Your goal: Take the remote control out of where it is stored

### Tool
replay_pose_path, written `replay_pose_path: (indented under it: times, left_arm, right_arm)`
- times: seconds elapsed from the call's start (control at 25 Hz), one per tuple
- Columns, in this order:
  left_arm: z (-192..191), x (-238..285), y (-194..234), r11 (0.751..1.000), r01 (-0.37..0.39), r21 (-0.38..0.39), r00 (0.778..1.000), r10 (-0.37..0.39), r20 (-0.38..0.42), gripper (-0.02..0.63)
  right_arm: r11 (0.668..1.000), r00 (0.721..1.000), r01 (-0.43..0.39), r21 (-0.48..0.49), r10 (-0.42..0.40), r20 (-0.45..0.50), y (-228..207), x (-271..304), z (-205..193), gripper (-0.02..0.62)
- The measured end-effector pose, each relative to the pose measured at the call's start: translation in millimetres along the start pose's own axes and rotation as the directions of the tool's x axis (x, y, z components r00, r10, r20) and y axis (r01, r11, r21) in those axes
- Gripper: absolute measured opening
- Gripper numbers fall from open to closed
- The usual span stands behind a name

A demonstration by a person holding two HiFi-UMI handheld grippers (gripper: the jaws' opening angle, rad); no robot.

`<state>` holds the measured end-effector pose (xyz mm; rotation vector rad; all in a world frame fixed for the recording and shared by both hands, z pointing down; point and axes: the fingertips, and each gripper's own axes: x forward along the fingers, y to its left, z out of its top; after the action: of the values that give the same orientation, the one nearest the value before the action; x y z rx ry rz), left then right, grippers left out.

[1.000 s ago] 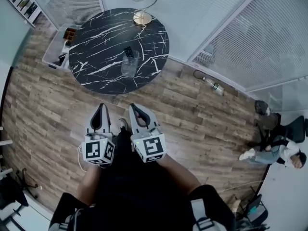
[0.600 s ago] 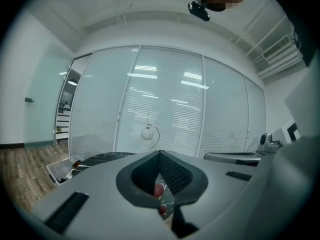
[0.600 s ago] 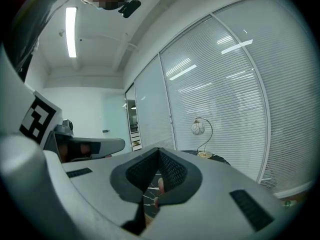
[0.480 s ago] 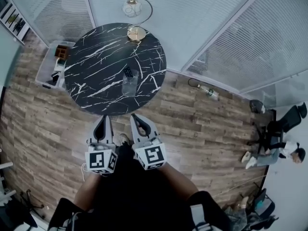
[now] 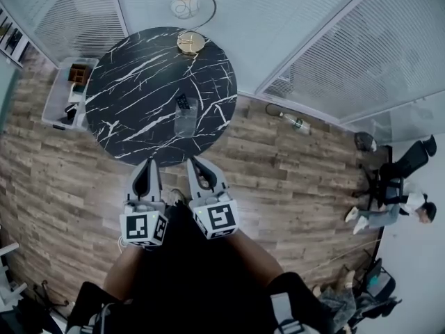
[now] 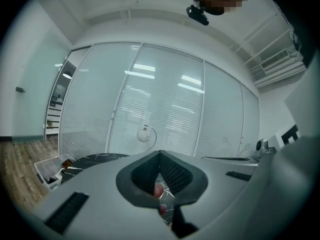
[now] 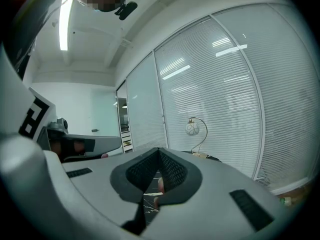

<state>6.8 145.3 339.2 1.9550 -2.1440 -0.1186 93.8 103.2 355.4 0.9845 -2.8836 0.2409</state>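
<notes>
A black remote control [image 5: 183, 102] stands in a clear holder [image 5: 186, 122] on a round black marble table [image 5: 135, 89], right of the table's middle. My left gripper [image 5: 146, 161] and right gripper [image 5: 192, 160] are held side by side over the wooden floor, with their tips at the table's near edge. Both point at the table and stay well short of the holder. In the left gripper view the jaws of the left gripper [image 6: 160, 153] meet with nothing between them. The right gripper [image 7: 159, 150] looks the same in the right gripper view.
A globe lamp [image 5: 185, 5] on a curved arm stands at the table's far edge, in front of glass walls with blinds. A white bin [image 5: 64, 94] with loose items sits on the floor left of the table. A person [image 5: 396, 207] sits far to the right.
The table has come closer to both grippers, whose tips now reach its near edge. Both grippers keep their side-by-side pose and their jaws stay closed.
</notes>
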Motion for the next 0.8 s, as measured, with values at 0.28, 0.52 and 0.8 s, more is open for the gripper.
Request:
replay_pose_path:
  times: [0.28,0.52,0.8]
  left_arm:
    - [-1.8,27.9,6.9,0.999,-0.033,0.000,0.999,0.033,-0.002,0.008]
    - [-3.7,62.3,12.2,0.996,-0.084,-0.017,0.996,0.084,0.000,0.008]
    - [-3.2,92.0,19.8,0.990,-0.142,-0.019,0.990,0.142,-0.005,0.008]
  right_arm:
    - [1.000,1.000,-0.020,0.009,0.020,-0.012,-20.1,25.1,0.3,0.002]
    - [0.997,0.996,-0.083,0.000,0.083,-0.016,-37.4,55.3,3.5,0.002]
    - [0.990,0.988,-0.142,0.009,0.142,-0.052,-57.1,83.6,-0.2,0.002]
